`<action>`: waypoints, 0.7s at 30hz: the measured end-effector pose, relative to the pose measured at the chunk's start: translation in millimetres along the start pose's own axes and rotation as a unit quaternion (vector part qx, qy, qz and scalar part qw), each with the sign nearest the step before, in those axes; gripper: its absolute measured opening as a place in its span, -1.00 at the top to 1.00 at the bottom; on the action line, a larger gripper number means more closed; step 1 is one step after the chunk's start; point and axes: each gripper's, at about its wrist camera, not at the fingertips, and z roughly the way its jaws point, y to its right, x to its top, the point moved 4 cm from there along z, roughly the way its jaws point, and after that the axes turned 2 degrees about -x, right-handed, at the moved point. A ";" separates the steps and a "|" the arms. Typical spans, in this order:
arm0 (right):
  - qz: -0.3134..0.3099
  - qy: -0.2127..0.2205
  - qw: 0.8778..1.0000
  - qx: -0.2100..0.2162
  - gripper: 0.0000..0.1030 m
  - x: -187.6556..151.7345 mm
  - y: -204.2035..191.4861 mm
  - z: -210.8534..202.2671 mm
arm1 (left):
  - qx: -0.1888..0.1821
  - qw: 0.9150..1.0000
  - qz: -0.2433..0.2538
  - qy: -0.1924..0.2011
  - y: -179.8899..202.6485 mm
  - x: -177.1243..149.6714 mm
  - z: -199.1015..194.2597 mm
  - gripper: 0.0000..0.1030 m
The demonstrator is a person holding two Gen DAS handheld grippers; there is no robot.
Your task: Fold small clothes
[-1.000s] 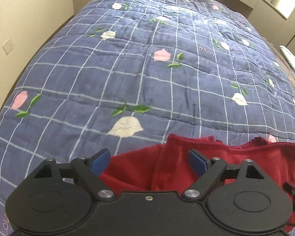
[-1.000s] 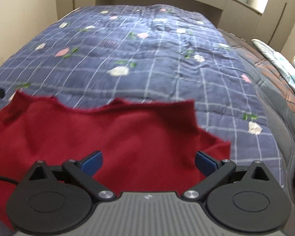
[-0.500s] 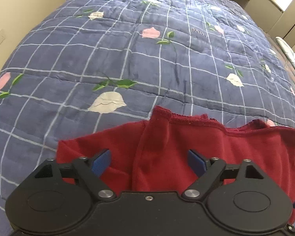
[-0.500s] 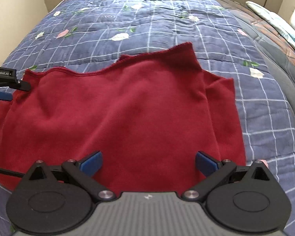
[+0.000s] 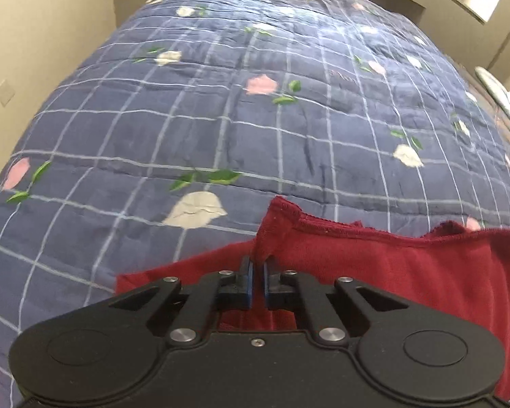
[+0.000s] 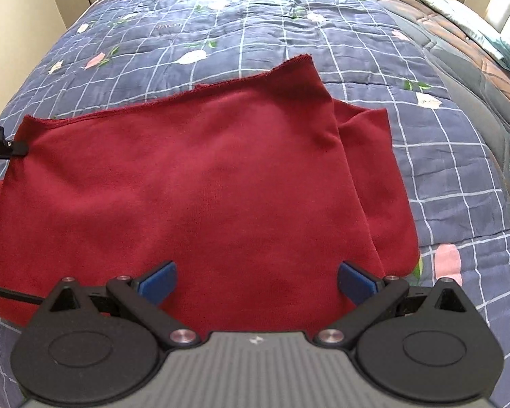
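Left gripper [image 5: 257, 267] having just closed, pinching a raised fold of red garment [image 5: 374, 265], right wrist view alone showing right gripper [image 6: 256, 280] gaping wide above garment spreading across blue checked bedspread [image 6: 323, 27]

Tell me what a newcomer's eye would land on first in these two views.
The red garment spread flat dominates the near part of the bed, vivid against the blue checked quilt with its pink and white flowers. The left gripper has just closed and is shut on a raised fold at the garment's left edge. The right gripper is wide open over the garment's near side, gripping nothing.
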 end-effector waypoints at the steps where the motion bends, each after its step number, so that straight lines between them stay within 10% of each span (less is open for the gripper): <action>1: -0.001 0.002 1.000 0.000 -1.00 0.1 -0.7 -0.1 | 0.000 1.000 -0.009 -0.002 -4.7 0.6 -0.6 0.90; 8: -0.007 0.007 1.000 -0.004 -1.00 0.4 -3.1 1.7 | -0.015 0.999 -0.022 -0.023 -8.8 -1.5 15.5 0.78; 16: -0.013 -0.002 1.000 -0.018 -1.00 -4.6 -1.7 7.2 | 0.005 1.000 -0.017 -0.013 -7.9 -3.7 2.1 -0.43; 21: -0.021 -0.011 0.999 -0.025 -1.00 -11.6 -3.4 10.2 | 0.018 1.000 -0.009 -0.002 -8.8 -14.1 -14.5 -0.78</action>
